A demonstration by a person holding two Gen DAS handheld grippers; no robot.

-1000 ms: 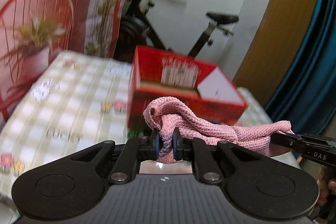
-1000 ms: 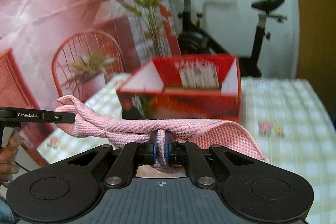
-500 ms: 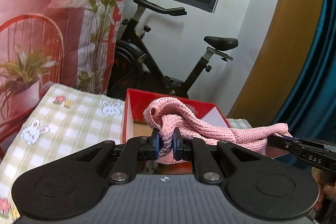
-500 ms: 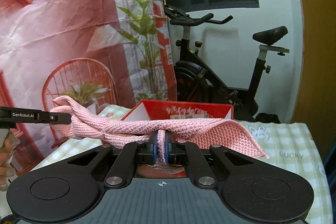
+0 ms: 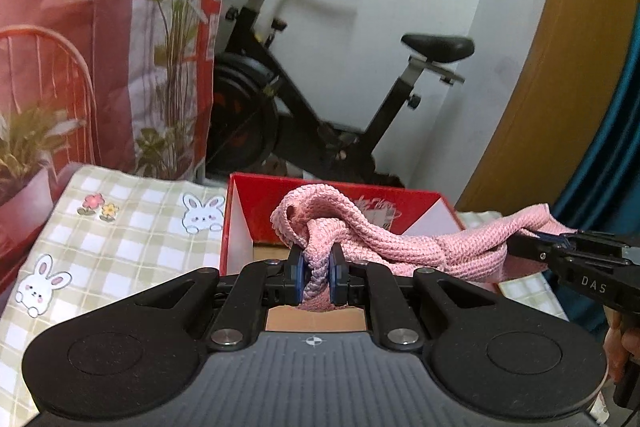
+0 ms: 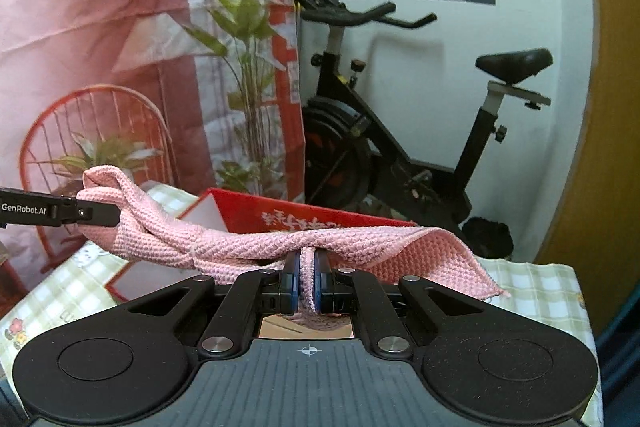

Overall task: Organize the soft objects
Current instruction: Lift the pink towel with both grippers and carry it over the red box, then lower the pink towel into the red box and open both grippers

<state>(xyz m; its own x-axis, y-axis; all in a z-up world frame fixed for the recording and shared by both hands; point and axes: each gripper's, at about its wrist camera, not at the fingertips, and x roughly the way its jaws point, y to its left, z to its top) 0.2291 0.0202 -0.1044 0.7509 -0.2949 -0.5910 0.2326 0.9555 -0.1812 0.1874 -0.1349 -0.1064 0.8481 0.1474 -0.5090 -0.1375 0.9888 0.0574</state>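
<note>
Both clamped on the pink knit cloth [image 5: 404, 243]: left hand-held gripper [image 5: 316, 269] pinches one bunched end, right hand-held gripper [image 6: 306, 281] the other. Cloth hangs stretched between them above the red box [image 5: 256, 203] on the table [image 5: 120, 227], likely so it drops in flat

ahead: red box [image 5: 420, 205] open-topped (walls upright) | beyond: exercise bike [image 6: 400, 147]

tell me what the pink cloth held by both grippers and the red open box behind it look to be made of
Pink cloth: looks like a soft knitted or woven textile, matte; ribbed stitch rows show and it bunches between the pads.
Red open box: probably printed cardboard, slightly glossy; thin flat walls, white inner flaps, brown floor inside.
</note>
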